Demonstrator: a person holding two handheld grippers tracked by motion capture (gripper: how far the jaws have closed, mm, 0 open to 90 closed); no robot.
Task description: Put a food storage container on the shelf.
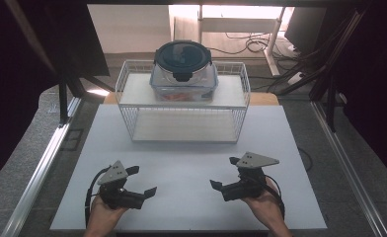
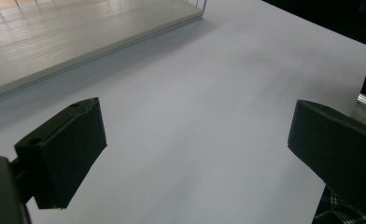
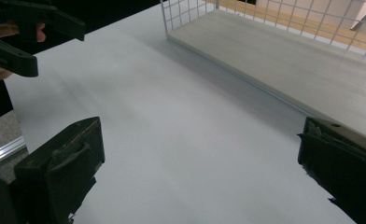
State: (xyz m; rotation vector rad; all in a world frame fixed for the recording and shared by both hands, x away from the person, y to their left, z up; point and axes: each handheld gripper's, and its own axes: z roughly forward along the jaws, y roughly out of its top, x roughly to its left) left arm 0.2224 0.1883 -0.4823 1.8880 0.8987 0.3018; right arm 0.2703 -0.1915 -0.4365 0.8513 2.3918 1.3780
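Resting low over the table [image 1: 191, 163], near its front edge: left gripper [image 1: 143, 181] and right gripper [image 1: 222, 173], each in a hand, jaws spread wide and holding nothing, tips turned inward toward each other. Same spread confirmed in both gripper views, bare white surface between the black jaws. Well apart from both, at the table's far side: a white wire rack [image 1: 182, 101] with two shelves. On the top shelf, toward the middle: a clear box [image 1: 183, 81] with a dark round lid [image 1: 183, 55] clipped on, something reddish inside, too blurred to name. Lower shelf bare.

Judged as the start of the work: nothing grasped, no contact yet, box not yet approached. Next move likely a reach forward and up to the top shelf, both grippers coming in from opposite sides of the box, jaws kept open until level with its walls, then closing evenly. Needing care: clearing the rack's raised wire rim on approach and lift-out, and keeping the box level.
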